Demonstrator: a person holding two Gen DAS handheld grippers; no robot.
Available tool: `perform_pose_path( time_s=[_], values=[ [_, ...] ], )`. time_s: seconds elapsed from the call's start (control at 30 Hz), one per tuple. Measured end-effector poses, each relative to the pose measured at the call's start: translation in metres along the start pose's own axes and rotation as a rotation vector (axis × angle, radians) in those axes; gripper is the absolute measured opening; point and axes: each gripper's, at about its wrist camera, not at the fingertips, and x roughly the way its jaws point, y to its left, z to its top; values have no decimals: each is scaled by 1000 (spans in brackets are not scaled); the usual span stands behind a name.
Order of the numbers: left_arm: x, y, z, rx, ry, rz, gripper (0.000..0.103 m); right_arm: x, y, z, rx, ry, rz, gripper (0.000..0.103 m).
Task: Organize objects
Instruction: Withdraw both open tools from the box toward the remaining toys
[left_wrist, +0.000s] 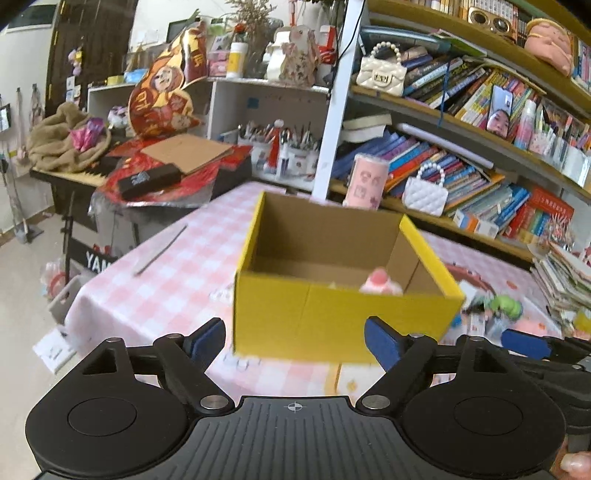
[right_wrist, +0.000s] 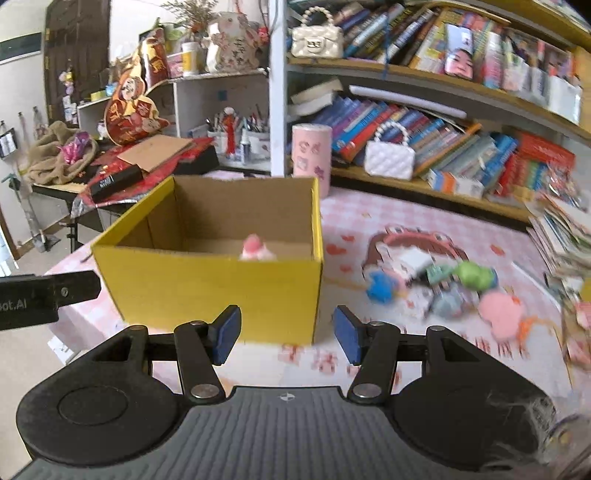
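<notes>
Yellow box (right_wrist: 207, 288) fronts blurred (perhaps plush) toys (right_wrist: 476, 275).

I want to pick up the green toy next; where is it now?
The green toy lies on the pink checked table, right of the yellow box in the right wrist view, among small toys between a blue toy and a pink toy.

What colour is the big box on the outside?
Yellow outside, plain brown inside; the box shows best from the right wrist.

Both tongs, left (left_wrist: 294, 341) and right (right_wrist: 287, 334), have black ribbed bodies, silver pivot screws and blue pads (right_wrist: 227, 334)
</notes>
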Motion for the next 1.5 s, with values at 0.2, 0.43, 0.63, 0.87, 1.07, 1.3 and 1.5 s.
perform_pose_path(
  time_s=[0.2, 0.43, 0.63, 0.87, 1.07, 1.3, 1.5],
  values=[
    [-21, 4, -28, 12, 49, 2, 84, -27, 4, -32, 36, 27, -37, 56],
    [-41, -3, -51, 59, 68, -27, 84, -50, 5, -61, 70, 72, -72, 56],
    [-52, -14, -61, 95, 71, -51, 84, -68, -2, -76, 103, 72, -101, 57],
    [-55, -32, -68, 131, 96, -101, 84, -87, -17, -89, 137, 78, -184, 57],
    [-52, -52, -68, 177, 94, -151, 84, -96, -34, -95, 183, 77, -231, 57],
    [-41, -78, -67, 219, 110, -207, 86, -103, -56, -100, 224, 79, -287, 60],
    [-25, -109, -69, 256, 144, -261, 89, -101, -84, -103, 262, 102, -345, 63]
  ],
)
